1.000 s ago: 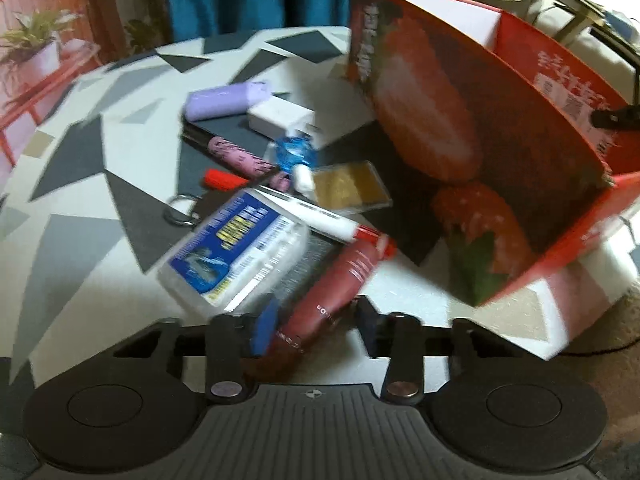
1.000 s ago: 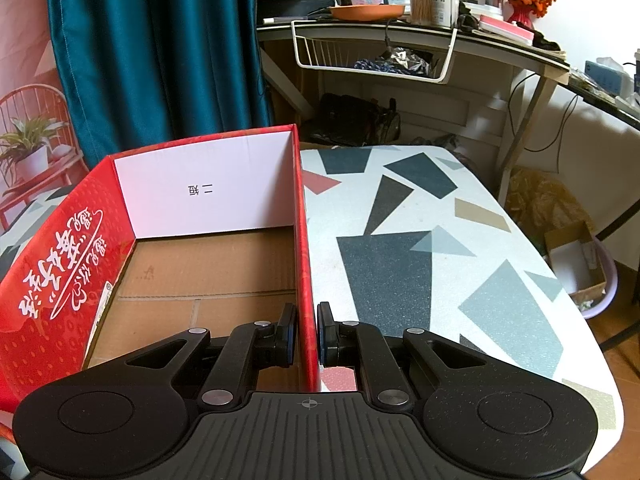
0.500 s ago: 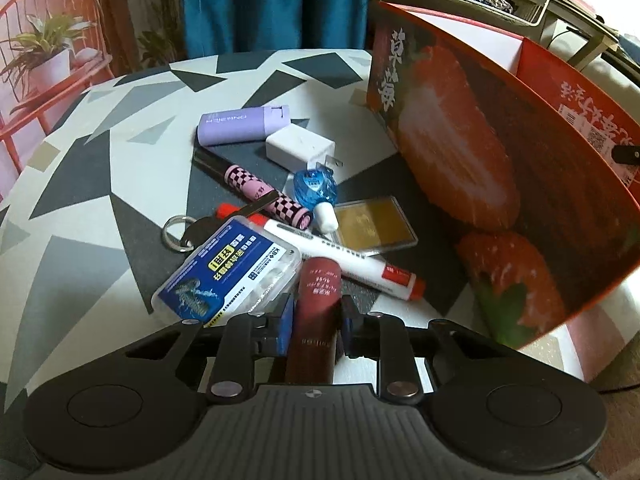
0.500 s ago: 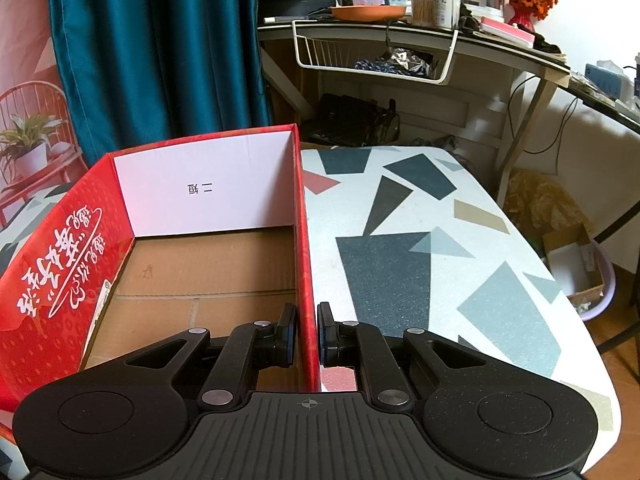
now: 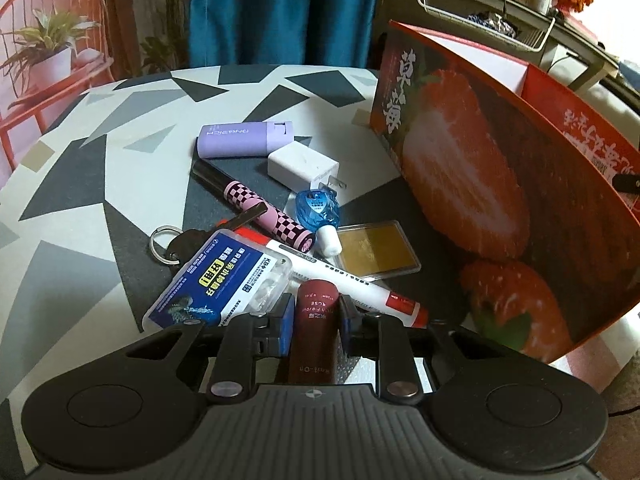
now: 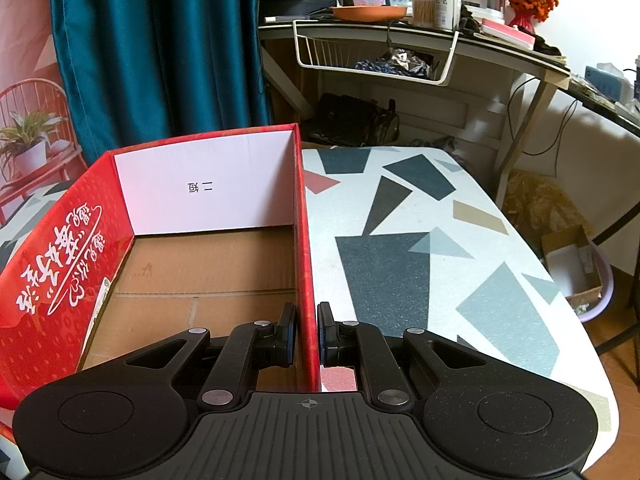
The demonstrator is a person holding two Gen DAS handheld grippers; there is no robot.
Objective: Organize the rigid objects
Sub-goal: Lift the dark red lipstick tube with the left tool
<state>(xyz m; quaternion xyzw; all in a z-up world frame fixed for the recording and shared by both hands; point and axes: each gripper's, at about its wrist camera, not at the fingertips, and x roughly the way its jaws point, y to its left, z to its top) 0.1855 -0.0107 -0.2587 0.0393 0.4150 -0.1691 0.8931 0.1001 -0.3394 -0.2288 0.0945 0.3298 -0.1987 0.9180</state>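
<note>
My left gripper (image 5: 316,312) is shut on a dark red roll-on tube (image 5: 314,332), held just above the pile on the table. The pile holds a blue-labelled clear case (image 5: 218,280), a white marker with red cap (image 5: 348,280), a pink checkered pen (image 5: 266,216), a blue correction tape (image 5: 318,210), a gold card (image 5: 376,250), a white charger (image 5: 302,166) and a purple case (image 5: 240,140). The red strawberry box (image 5: 500,184) stands to the right. My right gripper (image 6: 307,320) is shut on the box's right wall (image 6: 306,248); the box is empty inside.
A key ring (image 5: 164,242) lies left of the blue-labelled case. The patterned table (image 6: 420,248) extends right of the box to its edge. A cluttered desk with a wire basket (image 6: 372,56) and a teal curtain (image 6: 160,48) stand beyond.
My left gripper has closed on the dark red tube, straightened it between the fingers, and lifted it slightly. The right gripper and the box have stayed still.
</note>
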